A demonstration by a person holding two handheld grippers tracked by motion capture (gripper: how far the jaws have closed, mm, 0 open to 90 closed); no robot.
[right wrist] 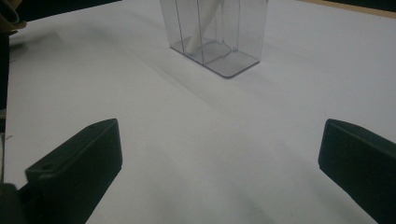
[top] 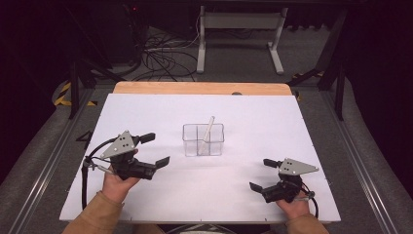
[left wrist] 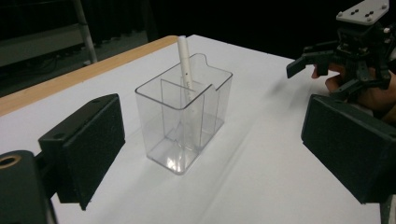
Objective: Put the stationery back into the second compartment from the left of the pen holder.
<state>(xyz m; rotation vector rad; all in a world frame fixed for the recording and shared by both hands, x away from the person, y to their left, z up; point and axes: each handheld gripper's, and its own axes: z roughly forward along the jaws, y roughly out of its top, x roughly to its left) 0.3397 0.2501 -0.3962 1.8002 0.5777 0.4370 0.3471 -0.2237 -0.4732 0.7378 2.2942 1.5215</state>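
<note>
High view: pen (top: 208, 130) leans upright in organizer (top: 203, 140); both grippers (top: 155, 149) (top: 260, 174) spread, empty.

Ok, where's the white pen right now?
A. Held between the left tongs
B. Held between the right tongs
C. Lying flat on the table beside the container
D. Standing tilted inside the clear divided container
D: the white pen leans inside the clear container, its top above the rim, while the left tongs and the right tongs are open with nothing between them.

A holder (top: 203, 140) stands mid-bench (top: 146, 204), with a pen (top: 208, 129) leaning inside one compartment. The left gripper (top: 155, 148) sits left of it, the right gripper (top: 262, 174) nearer, to its right, both apart from it.
</note>
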